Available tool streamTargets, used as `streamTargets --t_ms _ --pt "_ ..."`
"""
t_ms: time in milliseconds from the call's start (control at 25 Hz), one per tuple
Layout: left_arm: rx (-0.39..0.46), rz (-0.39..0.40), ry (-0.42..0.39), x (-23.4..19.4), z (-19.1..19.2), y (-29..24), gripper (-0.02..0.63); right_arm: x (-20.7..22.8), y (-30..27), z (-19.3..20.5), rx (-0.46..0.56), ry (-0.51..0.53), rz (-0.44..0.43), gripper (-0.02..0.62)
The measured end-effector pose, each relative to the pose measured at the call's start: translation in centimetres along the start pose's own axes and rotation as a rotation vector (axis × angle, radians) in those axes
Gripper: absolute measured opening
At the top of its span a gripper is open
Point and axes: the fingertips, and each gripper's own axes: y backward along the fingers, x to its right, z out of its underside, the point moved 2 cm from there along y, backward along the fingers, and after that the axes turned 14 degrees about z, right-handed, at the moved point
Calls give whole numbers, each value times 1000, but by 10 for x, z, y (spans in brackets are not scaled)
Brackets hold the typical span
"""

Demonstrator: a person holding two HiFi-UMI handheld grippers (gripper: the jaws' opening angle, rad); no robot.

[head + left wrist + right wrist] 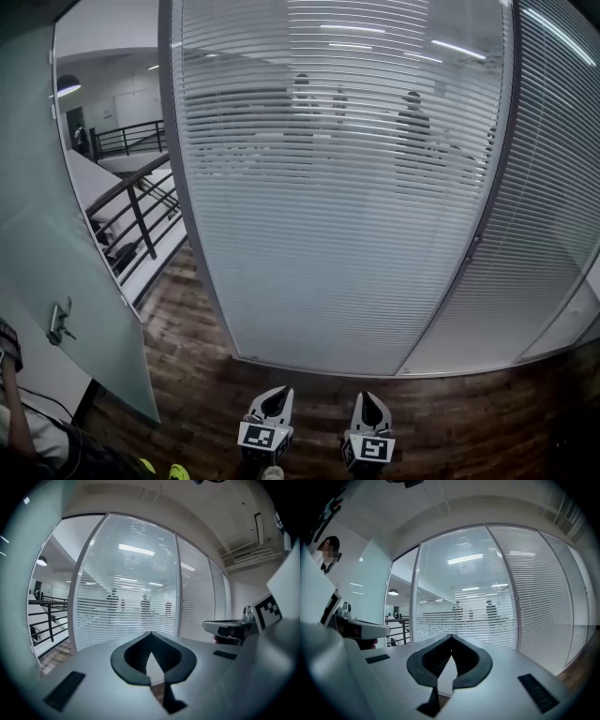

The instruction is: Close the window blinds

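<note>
Head view: the left hand-held gripper (pixel 272 401) and right hand-held gripper (pixel 369 405) sit side by side, slightly apart. Open wooden floor (pixel 309 380) lies ahead of them up to the window blinds (pixel 337 206).

Left gripper view: jaws together, empty. The blinds are ahead and a railing (pixel 47 616) is to its left.

Right gripper view: jaws together, empty. The blinds' frame post (pixel 508 588) stands ahead-right.

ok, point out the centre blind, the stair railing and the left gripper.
centre blind (pixel 337 216): head view, slats midway up the middle pane.
stair railing (pixel 141 223): head view, black upright post.
left gripper (pixel 278 394): head view, between its shut jaw tips.
</note>
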Motion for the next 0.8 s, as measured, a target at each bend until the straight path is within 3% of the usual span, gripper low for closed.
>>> streamTargets --t_ms 400,800 --pt "-2 88 -25 49 -8 -34 0 66 9 -3 23 3 75 3" --pt "3 149 -35 91 -11 -87 0 164 15 6 14 6 204 3"
